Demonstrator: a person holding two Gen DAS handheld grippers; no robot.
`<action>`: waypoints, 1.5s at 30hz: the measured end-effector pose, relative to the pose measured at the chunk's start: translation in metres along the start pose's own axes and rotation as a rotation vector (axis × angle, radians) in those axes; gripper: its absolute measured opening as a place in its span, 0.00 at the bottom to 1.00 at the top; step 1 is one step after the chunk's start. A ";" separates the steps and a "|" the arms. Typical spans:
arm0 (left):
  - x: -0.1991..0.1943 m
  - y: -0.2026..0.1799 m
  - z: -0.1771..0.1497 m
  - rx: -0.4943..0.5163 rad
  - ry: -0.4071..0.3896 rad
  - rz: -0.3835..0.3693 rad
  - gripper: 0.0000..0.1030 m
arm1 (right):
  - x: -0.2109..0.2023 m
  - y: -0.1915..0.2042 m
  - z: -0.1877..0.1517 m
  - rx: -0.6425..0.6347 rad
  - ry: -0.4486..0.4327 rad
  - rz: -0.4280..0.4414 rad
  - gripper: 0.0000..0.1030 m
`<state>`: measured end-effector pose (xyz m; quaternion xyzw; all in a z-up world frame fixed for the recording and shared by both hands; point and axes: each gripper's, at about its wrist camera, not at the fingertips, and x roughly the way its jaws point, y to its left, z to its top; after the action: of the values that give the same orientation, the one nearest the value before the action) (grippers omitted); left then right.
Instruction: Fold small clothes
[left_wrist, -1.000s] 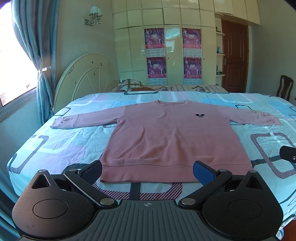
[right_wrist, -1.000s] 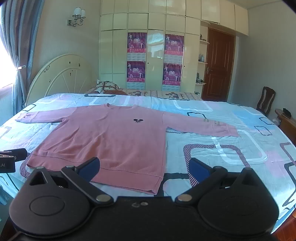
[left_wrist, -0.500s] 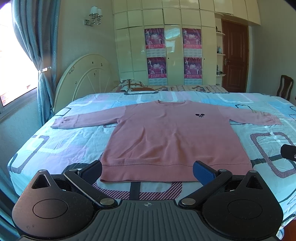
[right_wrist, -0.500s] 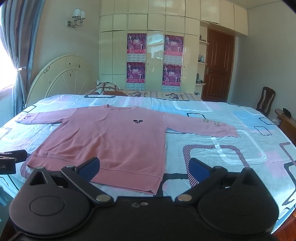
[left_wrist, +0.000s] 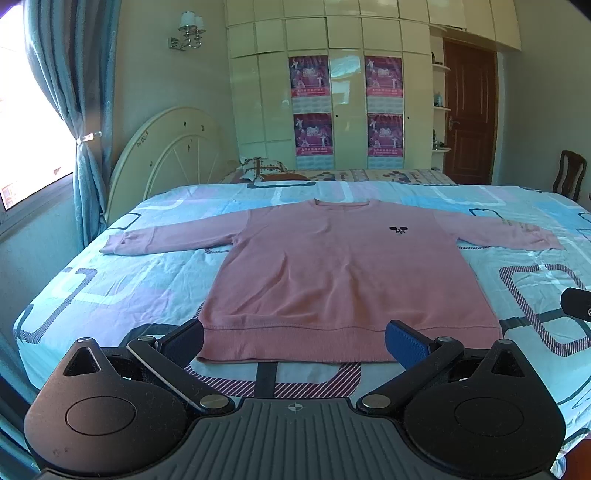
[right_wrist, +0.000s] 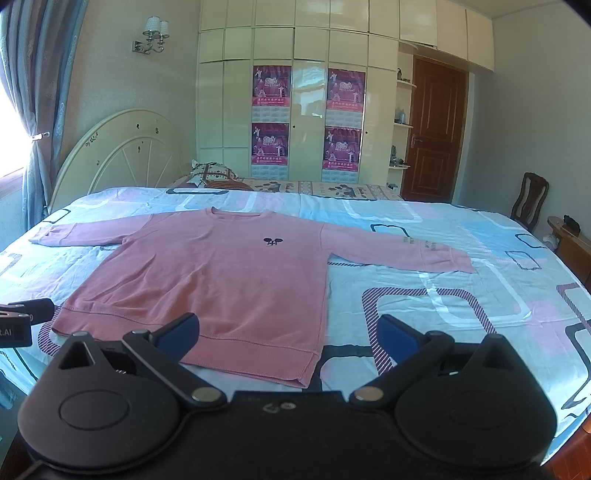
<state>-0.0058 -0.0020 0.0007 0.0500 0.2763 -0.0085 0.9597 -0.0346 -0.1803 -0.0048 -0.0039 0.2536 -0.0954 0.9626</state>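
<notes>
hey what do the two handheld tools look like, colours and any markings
Left tool: black linkage arms, round side housings, silver pivot screws, blue textured pads, a ribbed grey base with a small crosshair mark. Right tool: black too, blue pads, smooth base. No hands or sleeves visible.

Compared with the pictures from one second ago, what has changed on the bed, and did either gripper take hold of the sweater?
Nothing visibly changed. The pink sweater lies flat on the bed with both sleeves spread, as before. The left gripper and the right gripper are still open near the hem, holding nothing.
</notes>
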 end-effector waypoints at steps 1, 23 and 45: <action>0.000 0.000 0.000 0.000 0.000 0.000 1.00 | 0.000 0.000 0.001 -0.001 0.000 0.000 0.99; 0.011 0.009 0.004 -0.003 0.010 -0.020 1.00 | 0.001 -0.002 0.002 0.007 -0.004 -0.008 0.99; 0.123 0.046 0.069 -0.019 -0.029 -0.056 1.00 | 0.093 0.020 0.056 0.072 -0.025 -0.165 0.99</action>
<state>0.1368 0.0384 -0.0026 0.0330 0.2636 -0.0333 0.9635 0.0760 -0.1803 -0.0022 0.0086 0.2370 -0.1833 0.9540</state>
